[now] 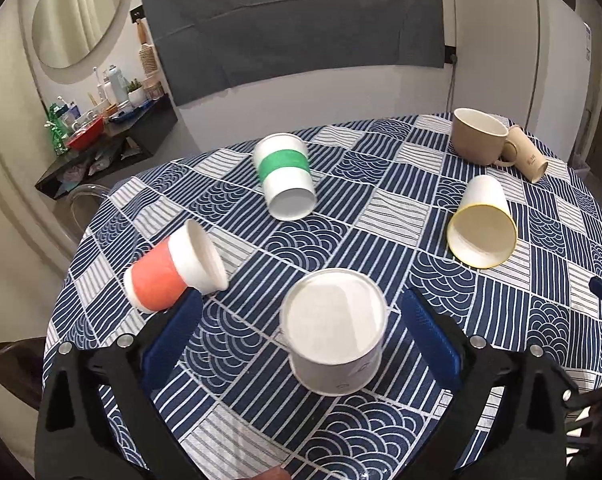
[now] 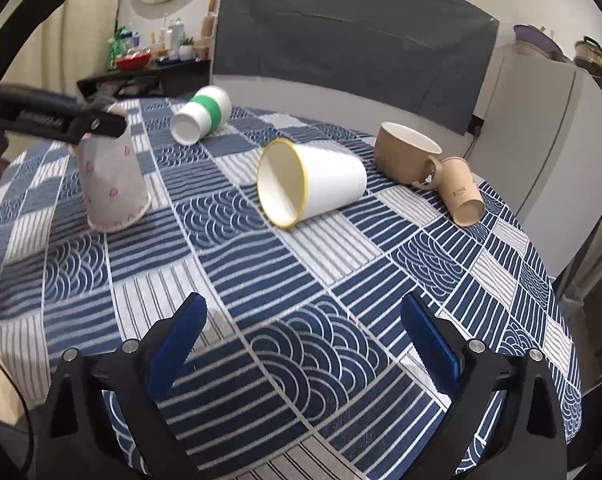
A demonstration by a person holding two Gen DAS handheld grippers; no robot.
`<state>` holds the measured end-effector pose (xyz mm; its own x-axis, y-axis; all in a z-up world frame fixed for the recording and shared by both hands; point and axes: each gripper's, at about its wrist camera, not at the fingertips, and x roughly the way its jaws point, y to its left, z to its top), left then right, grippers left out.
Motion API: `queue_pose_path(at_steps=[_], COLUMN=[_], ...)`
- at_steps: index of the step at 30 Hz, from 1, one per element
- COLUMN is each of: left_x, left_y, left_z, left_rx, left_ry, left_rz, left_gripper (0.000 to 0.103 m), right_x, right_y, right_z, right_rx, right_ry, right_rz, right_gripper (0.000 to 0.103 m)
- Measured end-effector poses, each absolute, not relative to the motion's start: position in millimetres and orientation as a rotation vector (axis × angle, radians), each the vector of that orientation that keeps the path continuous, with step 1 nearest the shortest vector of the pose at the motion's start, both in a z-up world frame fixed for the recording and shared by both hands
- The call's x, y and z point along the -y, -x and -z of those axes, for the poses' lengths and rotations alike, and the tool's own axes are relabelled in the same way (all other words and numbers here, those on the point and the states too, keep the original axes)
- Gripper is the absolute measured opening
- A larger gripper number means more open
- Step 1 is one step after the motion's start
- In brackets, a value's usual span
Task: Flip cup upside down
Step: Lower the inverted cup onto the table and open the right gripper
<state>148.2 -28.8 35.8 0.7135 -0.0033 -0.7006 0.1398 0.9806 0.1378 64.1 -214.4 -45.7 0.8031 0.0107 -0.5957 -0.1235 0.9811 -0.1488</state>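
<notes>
Two grippers work above a round table covered with a blue-and-white patterned cloth. Between the spread blue pads of the left gripper stands a white paper cup with pink hearts, upside down on the cloth, its flat base facing up; neither pad touches it. From the right wrist view, that cup sits mouth-down beside the left gripper's black finger. The right gripper hovers with its jaws wide apart and nothing between them. Lying on their sides are an orange-banded cup, a green-banded cup, a yellow-rimmed cup and a tan paper cup, near an upright beige mug.
</notes>
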Motion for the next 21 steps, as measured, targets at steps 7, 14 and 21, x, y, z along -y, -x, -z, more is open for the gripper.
queue_pose_path(at_steps=[7, 14, 21], left_x=[6.0, -1.6, -2.9], left_y=[-128.1, -98.4, -72.2], left_z=[-43.7, -39.8, -26.7], left_rx=[-0.688, -0.588, -0.597], left_ry=[-0.168, -0.192, -0.09], left_rz=[0.008, -0.025, 0.059], left_gripper=[0.097, 0.097, 0.097], right_x=[211.1, 202.7, 194.7], right_y=[-63.6, -58.6, -47.5], right_z=[21.2, 18.5, 31.5], right_rx=[-0.52, -0.489, -0.511], right_ry=[0.098, 0.08, 0.091], right_rz=[-0.061, -0.021, -0.023], right_gripper=[0.095, 0.095, 0.095])
